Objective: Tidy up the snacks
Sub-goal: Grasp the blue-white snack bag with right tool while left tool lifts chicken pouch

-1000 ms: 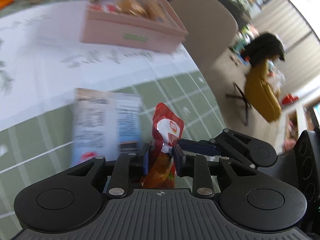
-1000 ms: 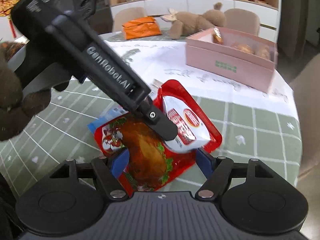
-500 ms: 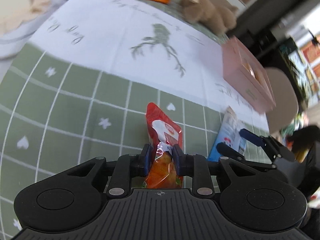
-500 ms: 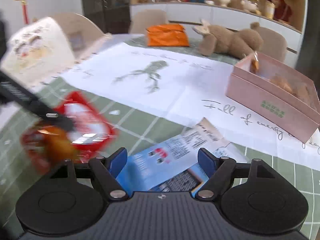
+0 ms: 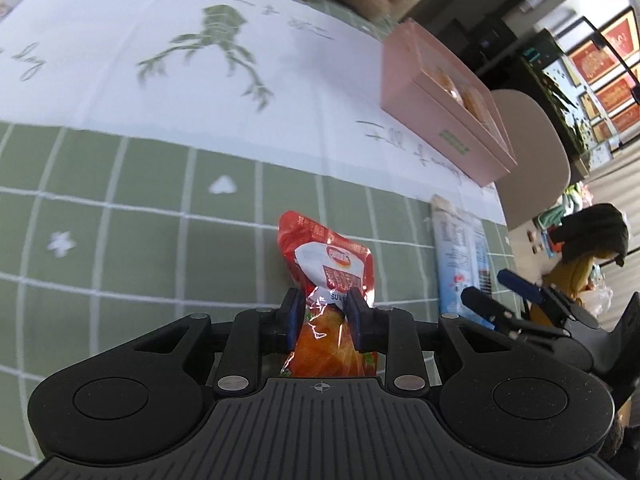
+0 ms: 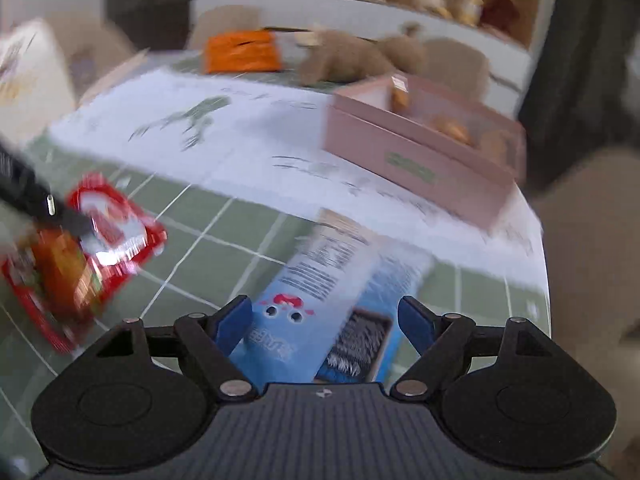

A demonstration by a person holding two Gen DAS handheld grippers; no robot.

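Gripping the red snack packet [image 5: 328, 276] by its lower half, the left tongs [image 5: 323, 320] hold it clear of the counter [image 5: 140, 216], presumably bound for the pink box [image 5: 444, 116] at upper right; the right tongs [image 6: 326, 322], having just been widening, straddle the blue packet [image 6: 320, 300] at lower centre without pressing it.

Counts on counter:
- glossy red foil snack pouch [image 5: 329, 276]: one
- flat blue-and-white printed snack packet [image 6: 340, 304]: one
- pink rectangular cardboard box [image 6: 420, 152]: one
- brown plush toy [image 6: 360, 58]: one
- orange crinkled bag [image 6: 242, 52]: one
- black tongs with blue pads: two sets, left [image 5: 323, 314], right [image 6: 326, 322]
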